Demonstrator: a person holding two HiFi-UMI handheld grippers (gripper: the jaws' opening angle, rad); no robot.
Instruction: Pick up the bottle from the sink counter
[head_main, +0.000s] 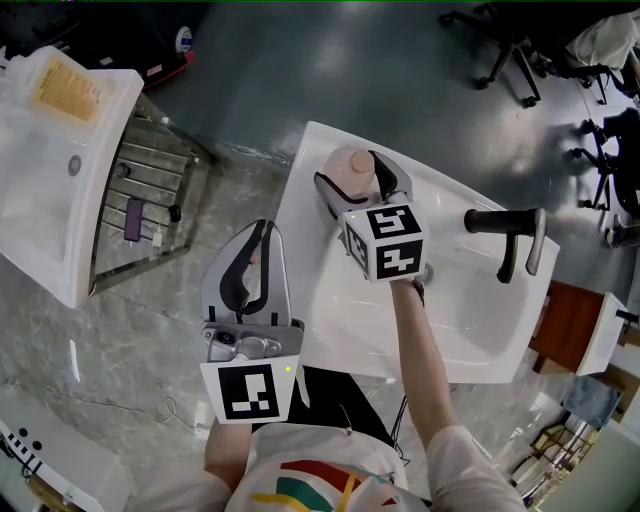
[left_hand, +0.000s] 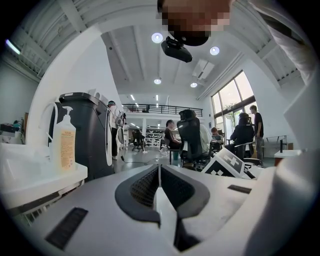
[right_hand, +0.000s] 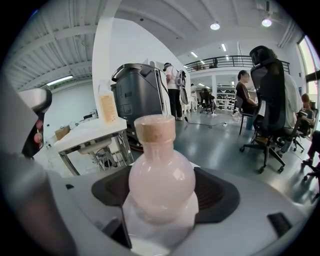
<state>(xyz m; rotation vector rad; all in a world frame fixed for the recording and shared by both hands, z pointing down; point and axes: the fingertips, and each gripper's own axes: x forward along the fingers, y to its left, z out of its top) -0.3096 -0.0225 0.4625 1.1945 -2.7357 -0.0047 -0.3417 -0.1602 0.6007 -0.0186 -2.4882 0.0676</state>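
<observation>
Jaws on your right gripper (head_main: 358, 188) clamp the pink, cork-capped bottle (right_hand: 161, 172), upright at the far left corner of the white sink counter (head_main: 340, 320). Your left gripper (head_main: 262, 235) hangs beside the sink over the grey marbled floor (head_main: 150, 330), jaws together on nothing. A pump bottle (left_hand: 63, 142) on the neighbouring counter (left_hand: 35, 177) carries a yellow label, its print too small to read.
</observation>
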